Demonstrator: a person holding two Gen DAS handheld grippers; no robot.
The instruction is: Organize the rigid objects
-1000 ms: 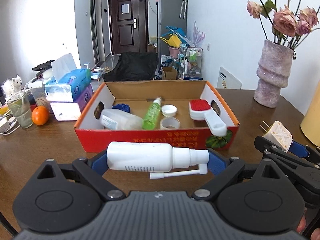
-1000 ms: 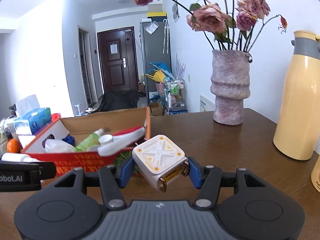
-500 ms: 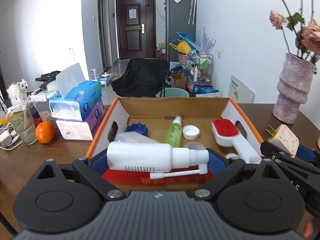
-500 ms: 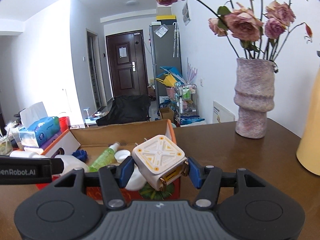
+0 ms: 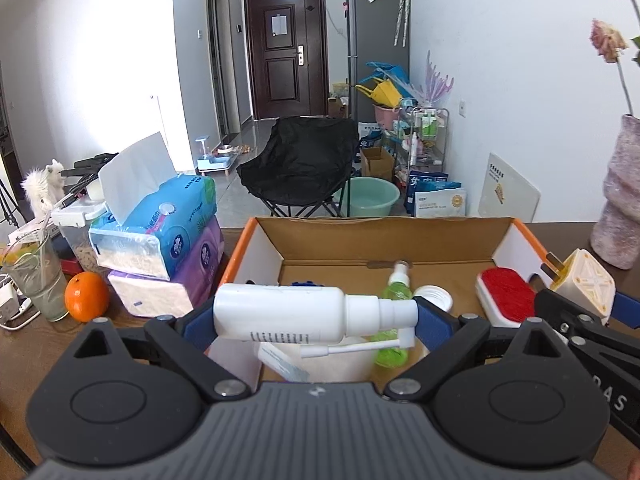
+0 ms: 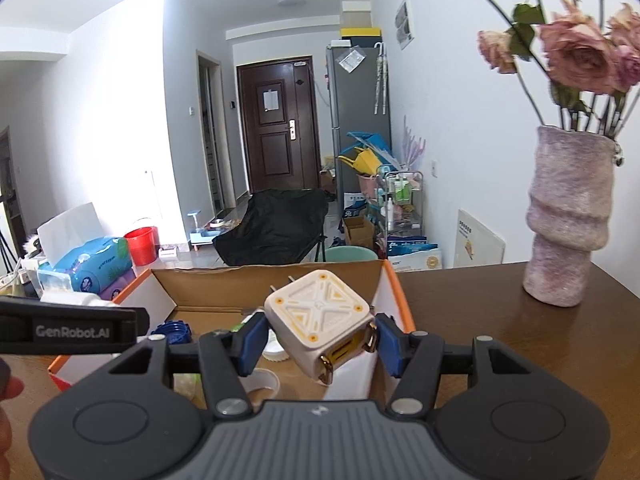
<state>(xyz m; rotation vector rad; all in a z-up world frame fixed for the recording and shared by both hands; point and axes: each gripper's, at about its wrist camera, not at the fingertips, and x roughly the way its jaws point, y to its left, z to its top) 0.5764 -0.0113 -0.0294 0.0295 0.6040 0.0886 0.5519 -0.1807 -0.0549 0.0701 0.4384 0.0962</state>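
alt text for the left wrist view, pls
The left tongs hold a white spray bottle crosswise over an open cardboard box with a green bottle and red brush inside. Tissue packs and an orange sit left.

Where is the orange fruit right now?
In the left wrist view, the round orange fruit sits on the brown table's far left, between the clear drinking glass and the stacked tissue packs.
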